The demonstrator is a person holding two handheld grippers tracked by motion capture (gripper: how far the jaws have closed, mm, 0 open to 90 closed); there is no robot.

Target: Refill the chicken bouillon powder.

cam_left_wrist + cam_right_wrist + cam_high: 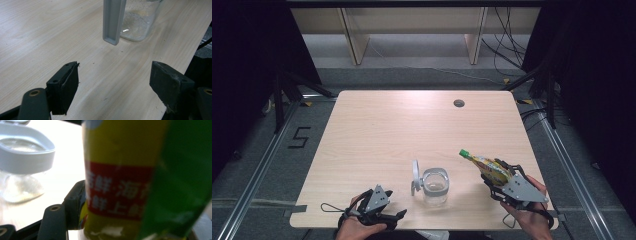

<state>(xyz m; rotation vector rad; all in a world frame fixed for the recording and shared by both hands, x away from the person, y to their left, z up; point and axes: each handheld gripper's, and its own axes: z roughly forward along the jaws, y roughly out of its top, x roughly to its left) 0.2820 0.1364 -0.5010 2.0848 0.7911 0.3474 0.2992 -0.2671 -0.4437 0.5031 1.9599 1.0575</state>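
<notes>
**Right gripper has the pouch, jar sits open between the 2 hands**

So the right gripper point(496, 184) is clamped around a yellow sauce pouch point(490, 168), jaws fairly wide because the pouch is fat. The pouch is tilted, its green cap point(463, 153) pointing up and away from the gripper, toward the far left. In the right gripper view the pouch point(120, 180) sits right against the lens, red band with white lettering across the yellow, green blur on its right side.

Just left of that gripper stands a clear glass jar point(434, 186) with a grey rim, its hinged lid point(415, 176) flipped up on the jar's left side. Jar and pouch are near each other but apart.

Further left, the left gripper point(398, 214) rests low at the near edge of the table point(402, 120), jaws spread wide with nothing between them. From its own view, the lid point(113, 21) hangs just ahead of the jaws, with the jar point(138, 21) right behind it.
</notes>
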